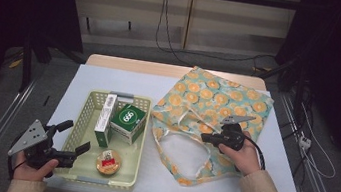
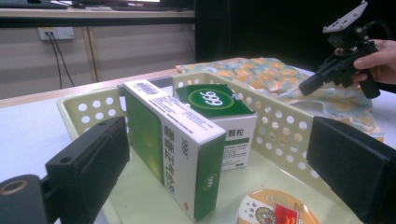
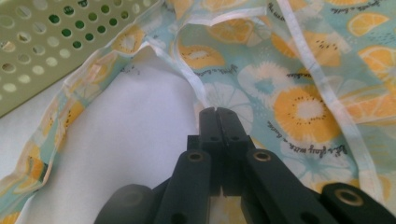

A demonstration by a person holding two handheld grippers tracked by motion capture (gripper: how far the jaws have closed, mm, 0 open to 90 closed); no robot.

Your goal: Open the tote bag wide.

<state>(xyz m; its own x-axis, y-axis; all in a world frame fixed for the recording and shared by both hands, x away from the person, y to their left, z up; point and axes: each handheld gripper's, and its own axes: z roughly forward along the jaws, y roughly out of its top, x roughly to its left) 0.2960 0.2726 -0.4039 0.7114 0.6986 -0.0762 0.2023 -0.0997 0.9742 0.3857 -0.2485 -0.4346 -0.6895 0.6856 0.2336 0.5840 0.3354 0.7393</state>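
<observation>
- High view: a fabric bag (image 1: 206, 116) with an orange-slice print lies on the right half of the white table (image 1: 271, 155), its mouth open toward the person. The right gripper (image 1: 204, 137) rests on the bag at the upper rim of the mouth, with its jaws pointing left; at this size I cannot tell how they stand.
- High view: the left gripper (image 1: 76, 138) is at the front left corner of a pale green basket (image 1: 82, 114). Its jaws are wide apart and hold nothing. In the basket stand a tall white and green box (image 1: 104, 119), a green carton (image 1: 128, 123) and a round container (image 1: 108, 162).
- Left gripper view: the two black jaws stand far apart, empty, in front of the basket wall (image 2: 280, 135). The tall box (image 2: 177, 149) is between them but farther off, and they are not touching it.
- Right gripper view: the jaws are pressed fully together at the white-trimmed edge of the bag (image 3: 299, 84). The rim seems to run in under the tips, but I cannot tell if cloth is pinched.
</observation>
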